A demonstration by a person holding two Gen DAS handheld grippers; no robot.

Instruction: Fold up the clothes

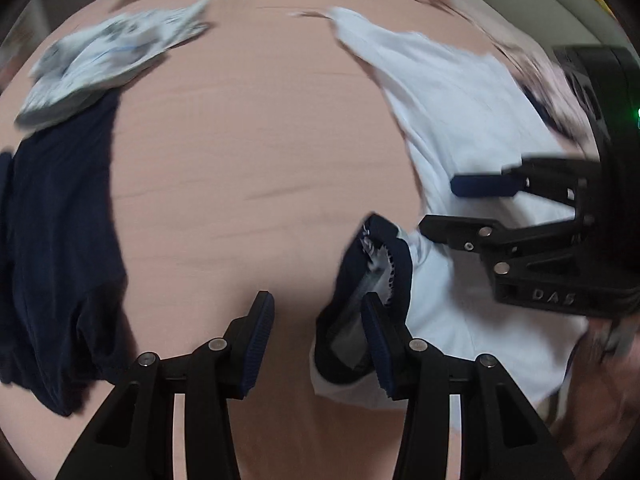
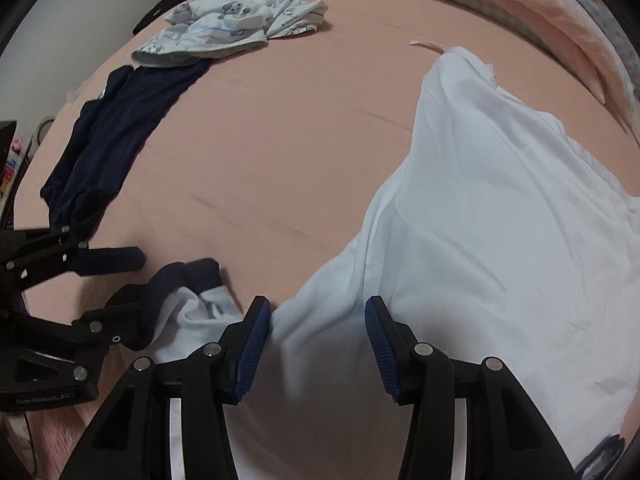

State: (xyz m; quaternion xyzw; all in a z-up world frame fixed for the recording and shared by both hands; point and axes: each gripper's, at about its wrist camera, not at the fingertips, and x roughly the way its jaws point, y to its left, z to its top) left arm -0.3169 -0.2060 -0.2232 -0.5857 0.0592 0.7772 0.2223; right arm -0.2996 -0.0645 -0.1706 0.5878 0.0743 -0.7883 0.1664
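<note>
Two grippers, both part open and holding nothing as far as I can see. Left gripper [image 1: 318,344]: bare bed sheet [image 1: 248,152] between its fingers, and the navy collar [image 1: 376,264] of the white shirt [image 1: 460,128] lies against the right finger's outer side. Right gripper [image 2: 318,344]: white cloth lies between and under its fingers, left pad just touching a fold; no pinch visible.

Risks, as I judge them:
- left fingers close on sheet only, or snag the pink sheet together with the collar, and drag it.
- right fingers bite a single bunched layer, so the fold comes out skewed.
- grippers sit near each other at the collar end; they could collide.

The shirt sprawls near right to far right, wrinkled, with its far tip toward the pillows [image 2: 540,4].

Around: navy garment [image 2: 108,136] on the left, printed pale garment [image 2: 236,20] far left, overlapping the navy one's far end. Both are well apart from the shirt; the middle of the bed lies bare.
</note>
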